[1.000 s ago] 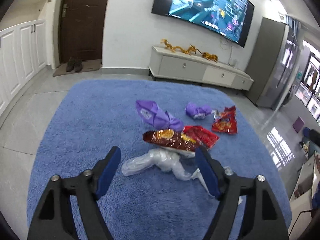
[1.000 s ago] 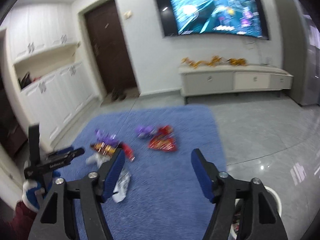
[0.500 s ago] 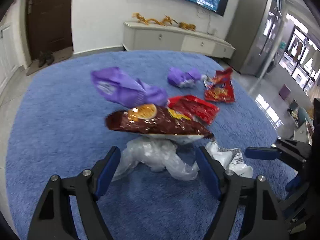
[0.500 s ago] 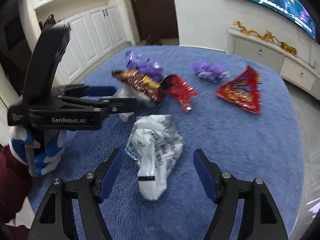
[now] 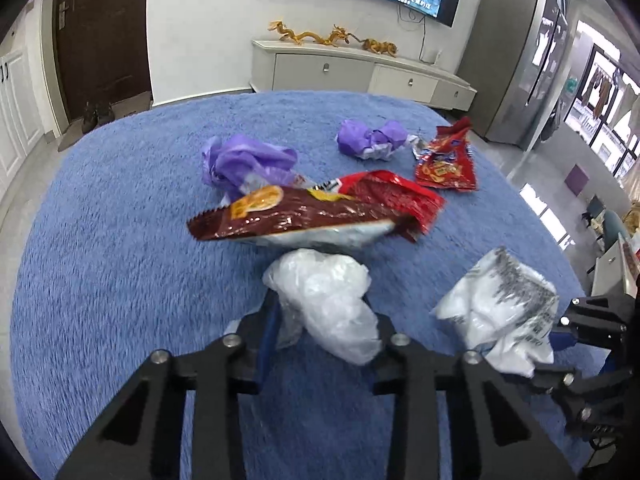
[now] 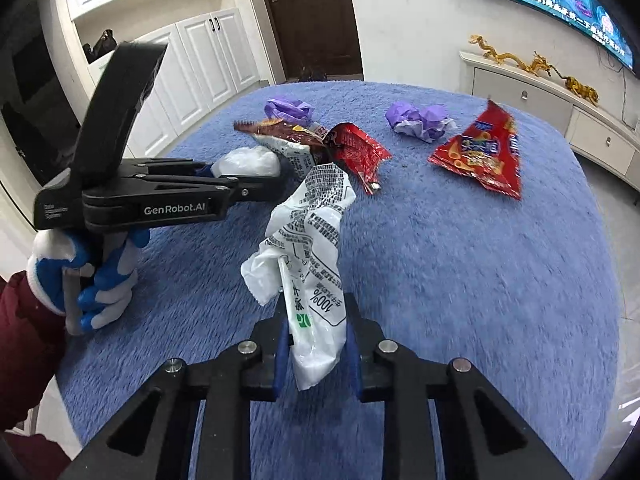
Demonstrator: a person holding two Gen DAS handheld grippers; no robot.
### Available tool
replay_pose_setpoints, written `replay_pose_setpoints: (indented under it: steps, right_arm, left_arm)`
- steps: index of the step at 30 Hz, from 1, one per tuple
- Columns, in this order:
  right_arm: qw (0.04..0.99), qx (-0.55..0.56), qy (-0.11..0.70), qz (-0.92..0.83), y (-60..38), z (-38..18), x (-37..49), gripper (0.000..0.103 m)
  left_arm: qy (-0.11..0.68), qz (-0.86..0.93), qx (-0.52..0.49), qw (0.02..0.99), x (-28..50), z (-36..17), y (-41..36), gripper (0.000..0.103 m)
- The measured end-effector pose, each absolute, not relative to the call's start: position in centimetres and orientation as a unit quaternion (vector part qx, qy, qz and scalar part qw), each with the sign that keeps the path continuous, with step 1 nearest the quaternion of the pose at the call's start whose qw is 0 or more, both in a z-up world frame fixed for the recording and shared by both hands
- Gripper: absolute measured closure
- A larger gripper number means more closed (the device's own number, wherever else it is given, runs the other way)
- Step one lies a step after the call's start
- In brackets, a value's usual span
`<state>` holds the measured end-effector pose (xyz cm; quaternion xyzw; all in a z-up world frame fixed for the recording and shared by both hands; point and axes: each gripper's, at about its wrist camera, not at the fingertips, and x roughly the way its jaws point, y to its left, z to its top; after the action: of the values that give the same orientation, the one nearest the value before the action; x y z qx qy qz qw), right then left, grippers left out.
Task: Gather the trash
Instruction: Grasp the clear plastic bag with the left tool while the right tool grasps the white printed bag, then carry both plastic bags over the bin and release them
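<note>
Left wrist view: left gripper [image 5: 326, 316], jaws closing, crumpled clear plastic bag [image 5: 324, 300] pinched between them, above the blue rug [image 5: 100, 260]. Right wrist view: right gripper [image 6: 316, 340], jaws closing, printed white bag [image 6: 312, 248] clamped between its pads, standing up ahead.

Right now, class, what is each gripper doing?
Left gripper: jaws closing on the crumpled clear plastic bag between them.
Right gripper: jaws closing on the white printed plastic bag between them.
</note>
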<state>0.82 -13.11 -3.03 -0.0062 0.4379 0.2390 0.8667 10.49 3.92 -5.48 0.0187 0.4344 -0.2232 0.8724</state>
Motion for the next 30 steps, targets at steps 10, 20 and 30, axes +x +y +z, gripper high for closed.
replay_pose_setpoints:
  steps: [10,20,30]
  right_arm:
    - [0.888,0.039,0.397,0.230,-17.5,0.6,-4.1,0.081]
    - [0.911,0.085,0.353,0.194,-22.8,2.7,-6.8,0.081]
    - [0.929,0.146,0.335,0.059,-34.5,1.9,-9.5,0.081]
  left_arm:
    - [0.417,-0.236,-0.016,0.878,4.0,-3.6,6.7,0.075]
    - [0.365,-0.286,0.001,0.886,0.2,1.9,2.1,0.076]
    - [0.365,-0.399,0.053,0.839,1.2,4.6,-12.9,0.075]
